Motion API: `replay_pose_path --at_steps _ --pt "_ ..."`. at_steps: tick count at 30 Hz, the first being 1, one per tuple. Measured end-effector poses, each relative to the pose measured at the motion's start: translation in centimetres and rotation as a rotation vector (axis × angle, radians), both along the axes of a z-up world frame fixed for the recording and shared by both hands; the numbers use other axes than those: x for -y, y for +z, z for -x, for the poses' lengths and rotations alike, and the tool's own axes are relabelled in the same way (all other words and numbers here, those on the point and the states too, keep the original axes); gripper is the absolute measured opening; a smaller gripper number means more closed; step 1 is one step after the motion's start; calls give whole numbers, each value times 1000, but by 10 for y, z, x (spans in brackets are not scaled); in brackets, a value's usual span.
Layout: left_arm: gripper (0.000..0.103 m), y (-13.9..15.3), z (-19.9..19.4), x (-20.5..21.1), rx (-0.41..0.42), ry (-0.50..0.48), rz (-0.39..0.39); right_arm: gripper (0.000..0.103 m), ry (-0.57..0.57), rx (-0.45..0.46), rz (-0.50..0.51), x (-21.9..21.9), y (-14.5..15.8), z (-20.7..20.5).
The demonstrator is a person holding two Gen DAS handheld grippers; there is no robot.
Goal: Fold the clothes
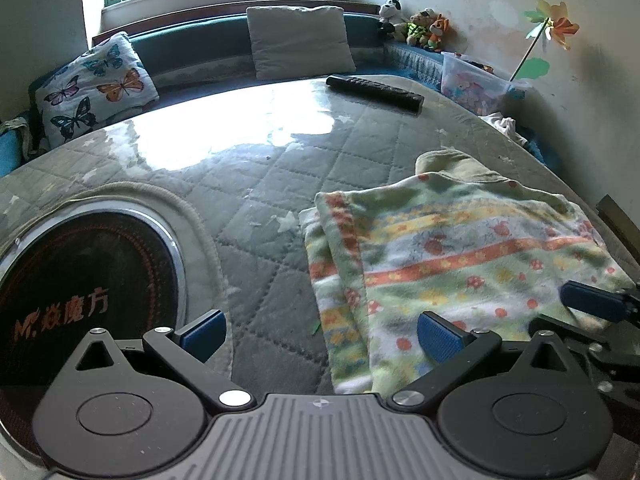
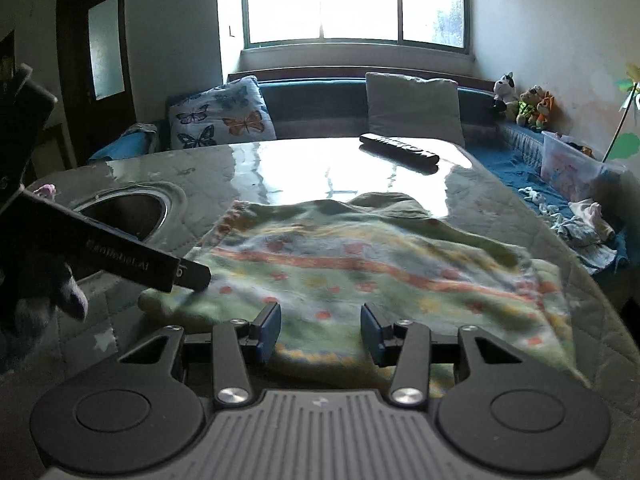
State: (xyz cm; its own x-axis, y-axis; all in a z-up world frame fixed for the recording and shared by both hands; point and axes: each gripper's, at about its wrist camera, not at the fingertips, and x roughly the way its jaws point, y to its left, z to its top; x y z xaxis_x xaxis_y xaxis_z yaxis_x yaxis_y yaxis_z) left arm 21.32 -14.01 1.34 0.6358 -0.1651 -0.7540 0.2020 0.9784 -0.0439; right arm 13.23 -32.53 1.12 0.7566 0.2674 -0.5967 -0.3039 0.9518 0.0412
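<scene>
A fleece garment (image 1: 460, 264) (image 2: 360, 264) with green, orange and yellow bands and mushroom prints lies folded flat on the table, its collar at the far end. My left gripper (image 1: 320, 334) is open at the garment's near left edge, its right finger over the cloth. My right gripper (image 2: 320, 328) is open at the near edge, with cloth showing between the fingers. One blue pad (image 1: 588, 302) of the right gripper shows at the right of the left wrist view. The left gripper's black body (image 2: 120, 258) crosses the left of the right wrist view.
The table (image 1: 260, 184) has a quilted cover under glossy plastic. A round black cooktop (image 1: 80, 300) is set in at the left. A black remote (image 1: 374, 92) lies at the far side. Behind are a bench with pillows (image 1: 300, 40), plush toys (image 1: 420, 24) and a plastic box (image 1: 476, 84).
</scene>
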Motion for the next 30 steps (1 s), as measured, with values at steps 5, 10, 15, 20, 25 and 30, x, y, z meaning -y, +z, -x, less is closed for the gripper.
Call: replay_pose_path --at_steps 5,10,15,20,25,30 --pt "103 -1 6 -5 2 7 -11 45 29 -1 14 -12 -4 2" --pt "103 1 9 -10 8 20 -9 45 58 9 24 -20 -4 6" --pt "103 2 15 -12 9 25 -12 44 104 3 26 -29 -7 15" --pt "103 5 23 -12 14 23 -8 47 79 2 -11 -21 -3 27" --pt "103 5 32 -11 7 16 -9 55 32 -4 -21 -10 -2 40" --pt "103 5 42 -6 3 -6 -11 63 -31 -9 -21 2 -1 48"
